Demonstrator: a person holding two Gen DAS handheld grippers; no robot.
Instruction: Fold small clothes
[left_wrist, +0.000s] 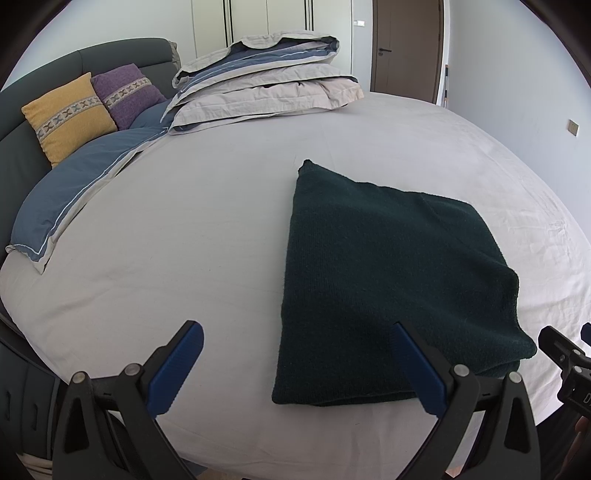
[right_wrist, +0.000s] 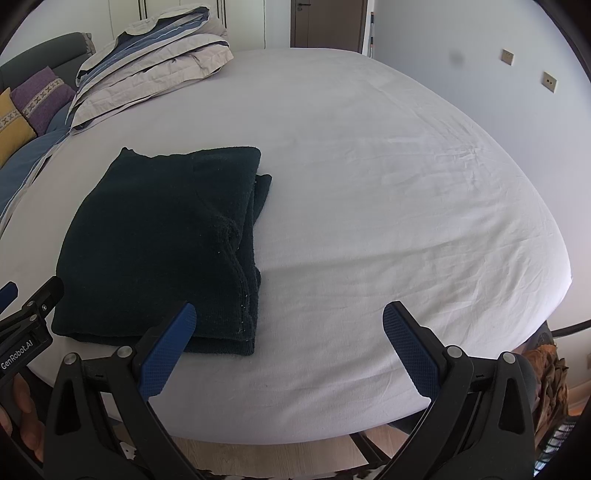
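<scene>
Bedroom; pale bed sheet (right_wrist: 369, 177), folded duvet (left_wrist: 266, 85) at far end. Dark green knit garment (right_wrist: 159, 240) lies folded near front edge. Likely soft, thick, limp; best pinched at layered edge. Left gripper (left_wrist: 299, 365) and right gripper (right_wrist: 290, 347) both spread wide, empty.

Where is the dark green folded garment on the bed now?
The dark green folded garment lies on the white bed sheet near its front edge, left in the right wrist view, well in front of the folded duvet.

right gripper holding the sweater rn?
No: in the right wrist view the right gripper is open over bare sheet, beside the folded dark green sweater, gripping nothing.
</scene>
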